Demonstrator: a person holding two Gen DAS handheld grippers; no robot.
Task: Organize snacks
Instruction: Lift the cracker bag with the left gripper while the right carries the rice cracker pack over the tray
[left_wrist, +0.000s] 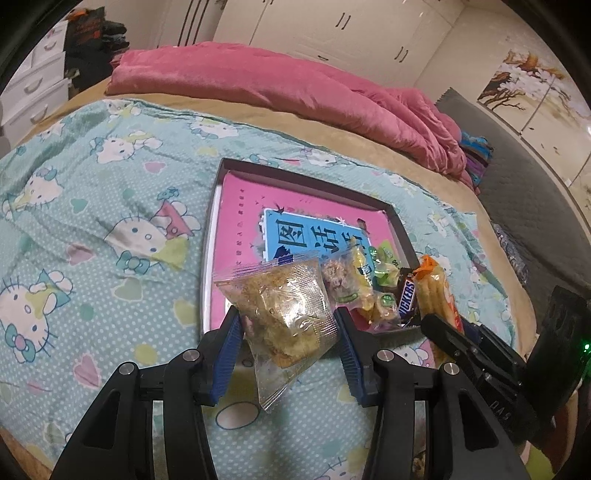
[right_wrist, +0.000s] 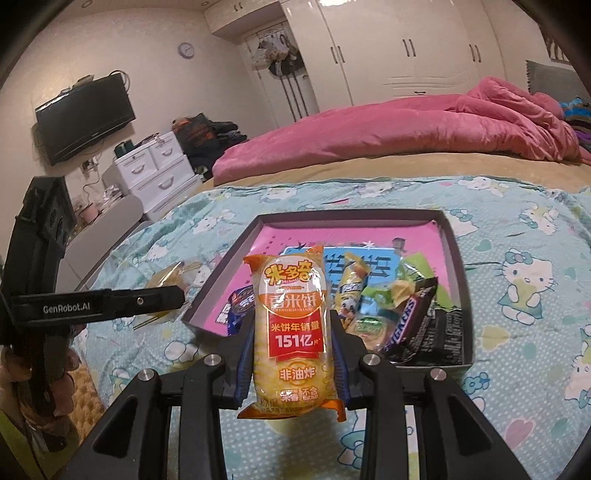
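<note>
I am working in a bedroom of a home. A bed (right_wrist: 369, 173) fills most of my view, spread with a cartoon-cat sheet (left_wrist: 92, 221) and a crumpled pink blanket (left_wrist: 295, 92). White wardrobes (right_wrist: 406, 48) line the far wall. A television (right_wrist: 85, 118) hangs over white drawers (right_wrist: 155, 166), with a round clock (right_wrist: 185, 49) higher up.

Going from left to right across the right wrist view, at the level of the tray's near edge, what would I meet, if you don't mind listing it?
Left tool → blue snack → rice cracker pack held in the right tool → Snickers bar → tray's right wall.
</note>
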